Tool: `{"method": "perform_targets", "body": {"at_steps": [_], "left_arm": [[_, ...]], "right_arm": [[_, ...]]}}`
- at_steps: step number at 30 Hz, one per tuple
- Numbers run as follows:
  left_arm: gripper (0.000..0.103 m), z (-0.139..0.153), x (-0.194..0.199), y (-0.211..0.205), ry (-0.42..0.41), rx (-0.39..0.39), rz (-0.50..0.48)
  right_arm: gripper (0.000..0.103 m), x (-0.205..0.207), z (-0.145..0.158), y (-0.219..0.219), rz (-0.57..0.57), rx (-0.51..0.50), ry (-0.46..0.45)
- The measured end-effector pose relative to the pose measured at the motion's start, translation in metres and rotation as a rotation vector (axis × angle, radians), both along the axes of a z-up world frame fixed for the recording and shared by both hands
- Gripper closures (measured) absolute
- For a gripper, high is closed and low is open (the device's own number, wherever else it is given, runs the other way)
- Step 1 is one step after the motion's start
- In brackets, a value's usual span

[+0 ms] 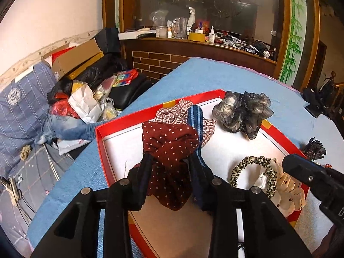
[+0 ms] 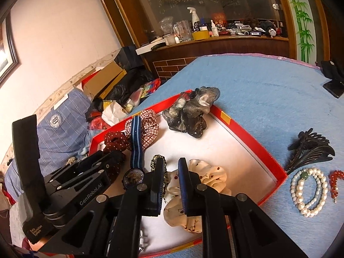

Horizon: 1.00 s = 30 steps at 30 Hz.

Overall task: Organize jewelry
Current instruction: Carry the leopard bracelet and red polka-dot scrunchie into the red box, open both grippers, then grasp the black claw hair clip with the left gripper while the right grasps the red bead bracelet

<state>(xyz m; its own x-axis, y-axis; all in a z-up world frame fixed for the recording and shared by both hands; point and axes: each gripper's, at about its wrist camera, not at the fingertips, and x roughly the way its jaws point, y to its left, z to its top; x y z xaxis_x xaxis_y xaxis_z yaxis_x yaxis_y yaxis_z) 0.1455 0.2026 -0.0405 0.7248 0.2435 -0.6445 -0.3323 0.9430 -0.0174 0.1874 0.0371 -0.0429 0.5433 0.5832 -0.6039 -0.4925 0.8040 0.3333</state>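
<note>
A red box [image 1: 101,142] [image 2: 253,137] with a white floor lies on the blue cloth. My left gripper [image 1: 169,161] is over the box with a dark red polka-dot scrunchie [image 1: 172,142] [image 2: 115,140] between its fingers. A blue-striped watch [image 2: 135,142] [image 1: 195,120], a checked scrunchie [image 2: 150,126], a grey scrunchie [image 1: 243,111] [image 2: 191,111], a leopard hair tie [image 1: 251,167] and a cream scrunchie [image 2: 204,176] lie in the box. My right gripper [image 2: 171,163] is open and empty above the cream scrunchie.
On the cloth right of the box lie a black hair claw [image 2: 311,150], a pearl bracelet [image 2: 309,191] and a red bead bracelet [image 2: 335,182]. Bags and boxes [image 1: 86,86] are piled at left. A cluttered wooden counter [image 1: 204,40] stands behind.
</note>
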Motion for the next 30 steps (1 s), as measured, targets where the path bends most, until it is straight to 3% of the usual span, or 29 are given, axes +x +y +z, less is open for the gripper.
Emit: {"method": "perform_targets", "body": {"at_steps": [7,25,30], "left_arm": [[0.063,0.013,-0.009,-0.015,-0.038,0.059,-0.005],[0.062,0.034,-0.024,-0.075,-0.069,0.145,-0.093],[0.062,0.038,-0.028,-0.100,-0.063,0.148,-0.158]], "right_arm": [[0.080,-0.004,0.004,-0.020,-0.030,0.032,0.004],[0.080,-0.015,0.015,-0.098,-0.141,0.102,-0.013],[0.081,-0.013,0.020,-0.142,-0.205,0.141,-0.009]]}}
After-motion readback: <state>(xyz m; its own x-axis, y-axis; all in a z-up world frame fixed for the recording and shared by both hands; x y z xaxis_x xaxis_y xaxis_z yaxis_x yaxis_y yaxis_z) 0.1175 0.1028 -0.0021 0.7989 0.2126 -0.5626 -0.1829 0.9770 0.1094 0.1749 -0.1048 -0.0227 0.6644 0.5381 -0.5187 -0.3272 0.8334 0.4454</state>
